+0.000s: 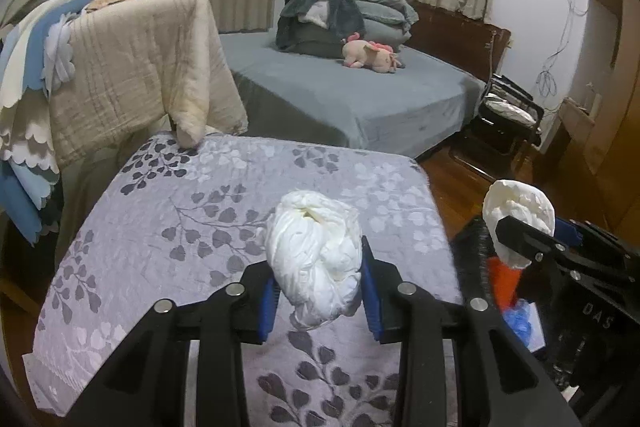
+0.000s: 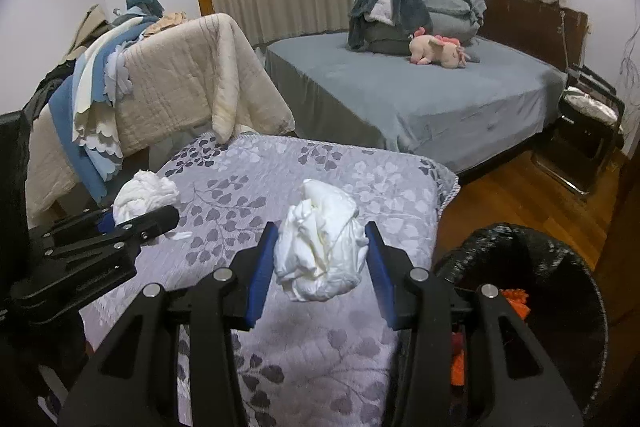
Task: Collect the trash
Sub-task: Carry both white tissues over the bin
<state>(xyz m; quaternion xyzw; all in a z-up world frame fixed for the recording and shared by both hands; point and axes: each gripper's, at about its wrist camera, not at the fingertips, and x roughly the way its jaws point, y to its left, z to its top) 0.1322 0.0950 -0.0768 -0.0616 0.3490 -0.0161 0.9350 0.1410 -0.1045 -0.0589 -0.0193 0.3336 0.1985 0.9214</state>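
Observation:
My left gripper (image 1: 318, 301) is shut on a crumpled white tissue wad (image 1: 316, 259), held above the lilac leaf-patterned bedspread (image 1: 160, 227). My right gripper (image 2: 322, 273) is shut on a second white tissue wad (image 2: 320, 251), also lifted off the cover. Each gripper shows in the other's view: the right gripper (image 1: 532, 231) with its wad (image 1: 516, 211) at the right edge, the left gripper (image 2: 132, 217) with its wad (image 2: 144, 193) at the left edge. A bin lined with a black bag (image 2: 520, 247) stands low on the right, orange scraps (image 2: 516, 299) inside.
A beige quilt (image 1: 140, 67) and blue-white cloths hang over a rack at the left. Behind lies a grey bed (image 1: 360, 87) with folded blankets and a pink plush toy (image 1: 372, 55). Wooden floor (image 2: 520, 195) and a black chair (image 2: 588, 131) are on the right.

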